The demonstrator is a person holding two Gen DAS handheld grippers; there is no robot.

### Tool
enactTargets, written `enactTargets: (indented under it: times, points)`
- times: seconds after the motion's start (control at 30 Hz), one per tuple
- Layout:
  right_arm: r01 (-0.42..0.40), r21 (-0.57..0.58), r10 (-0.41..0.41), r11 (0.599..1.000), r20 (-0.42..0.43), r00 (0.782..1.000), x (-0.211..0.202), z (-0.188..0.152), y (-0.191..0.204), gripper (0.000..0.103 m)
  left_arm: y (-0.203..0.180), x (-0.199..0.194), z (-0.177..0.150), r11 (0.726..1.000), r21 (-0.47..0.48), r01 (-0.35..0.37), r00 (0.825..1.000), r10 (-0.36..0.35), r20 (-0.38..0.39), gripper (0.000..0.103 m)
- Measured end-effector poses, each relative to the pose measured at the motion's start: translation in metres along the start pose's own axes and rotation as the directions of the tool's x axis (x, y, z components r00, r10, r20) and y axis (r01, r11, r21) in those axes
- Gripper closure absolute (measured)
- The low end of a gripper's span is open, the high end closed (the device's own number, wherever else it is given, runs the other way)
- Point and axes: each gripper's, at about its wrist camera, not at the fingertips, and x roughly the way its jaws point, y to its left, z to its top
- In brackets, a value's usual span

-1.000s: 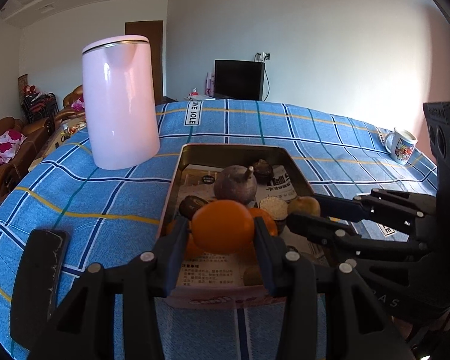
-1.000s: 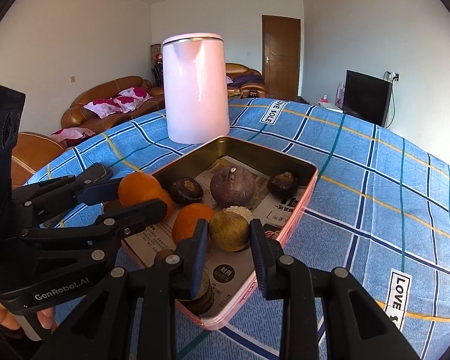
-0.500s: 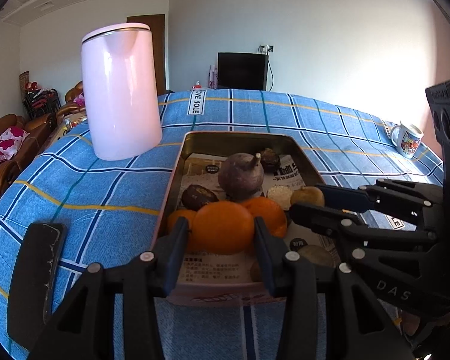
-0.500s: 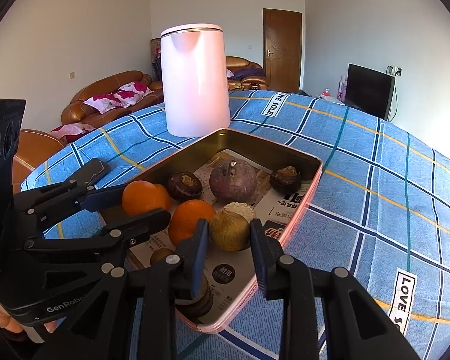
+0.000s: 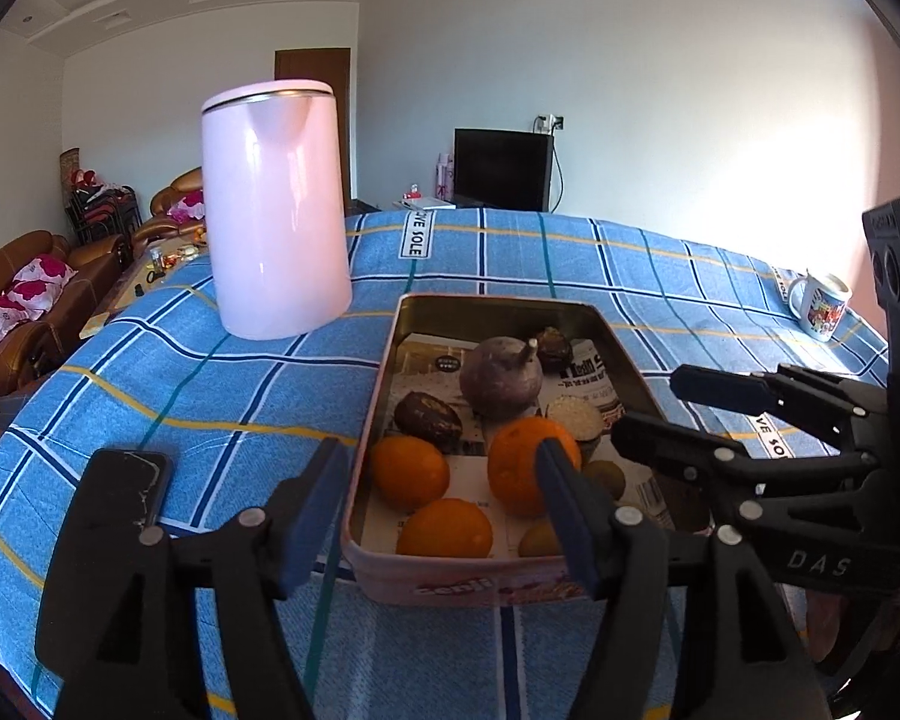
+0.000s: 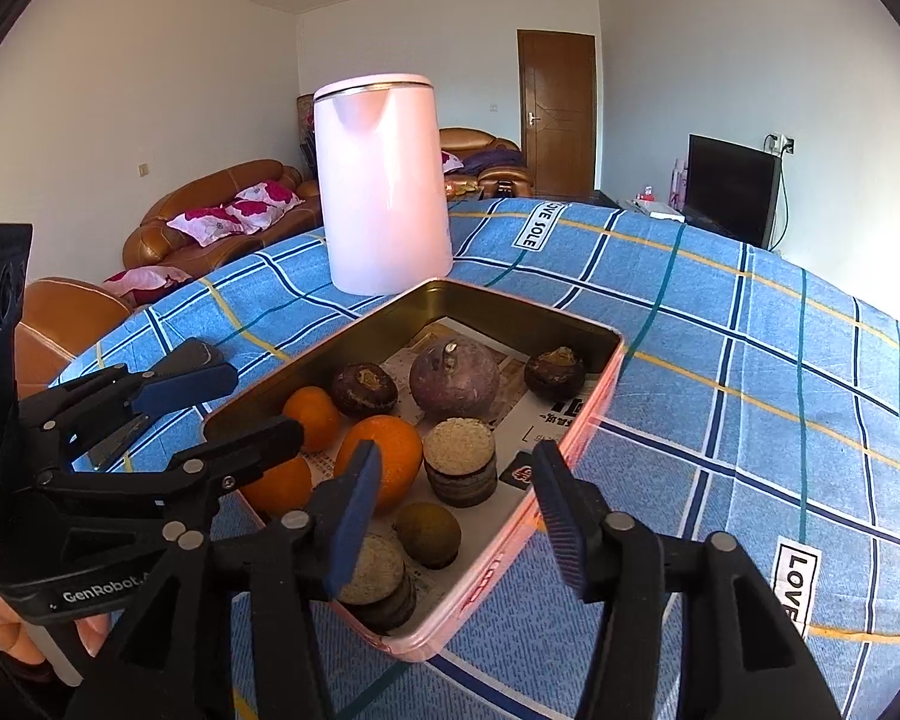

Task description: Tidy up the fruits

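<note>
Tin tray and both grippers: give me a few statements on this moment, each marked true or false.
1. Three oranges lie in the tin tray. True: one orange, a second orange, a third orange.
2. The left gripper is clamped on an orange. False: its jaws have just been opening and press on nothing; the oranges lie in the tray.
3. The pink kettle stands upright on the tablecloth, outside the tray. True.
4. The right gripper is shut on the brown round fruit. False: its jaws have just been opening, and the fruit lies free in the tray.
5. The mug sits inside the tray. False: it stands on the tablecloth, apart from the tray.
</note>
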Motion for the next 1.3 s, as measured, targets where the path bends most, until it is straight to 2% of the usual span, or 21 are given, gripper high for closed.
enactTargets:
  times: [0.03, 0.2, 0.27, 0.33, 0.43, 0.93, 1.3]
  points:
    - [-0.001, 0.005, 0.001, 1.0, 0.007, 1.0, -0.003, 0.0, -0.002, 0.04, -0.001, -0.003, 0.0, 1.0, 0.002, 0.003, 1.0, -0.003, 0.007, 0.03]
    - [-0.001, 0.012, 0.0, 1.0, 0.024, 1.0, -0.019, -0.005, -0.007, 0.038, -0.008, -0.013, -0.001, 1.0, 0.007, 0.02, 0.999, -0.02, 0.035, 0.026]
    - [0.001, 0.022, -0.002, 1.0, 0.035, 0.999, -0.026, -0.009, -0.009, 0.037, -0.012, -0.017, -0.003, 1.0, 0.015, 0.024, 0.999, -0.025, 0.048, 0.022]
    - [0.001, 0.036, -0.003, 0.999, 0.049, 0.999, -0.034, -0.014, -0.012, 0.036, -0.015, -0.021, -0.004, 1.0, 0.015, 0.017, 0.998, -0.018, 0.065, 0.012]
    - [0.022, 0.052, -0.026, 0.998, 0.068, 0.997, -0.046, -0.022, -0.02, 0.034, -0.019, -0.027, -0.004, 1.0, 0.005, 0.018, 0.996, -0.019, 0.09, 0.009]
    - [0.088, 0.098, -0.106, 0.991, 0.203, 0.973, -0.106, -0.044, -0.041, 0.028, -0.048, -0.041, -0.005, 0.999, 0.04, 0.026, 0.992, -0.03, 0.123, 0.003]
    - [0.105, 0.101, -0.127, 0.989, 0.248, 0.96, -0.122, -0.049, -0.04, 0.027, -0.057, -0.047, -0.005, 0.998, 0.047, 0.033, 0.992, -0.039, 0.123, 0.001]
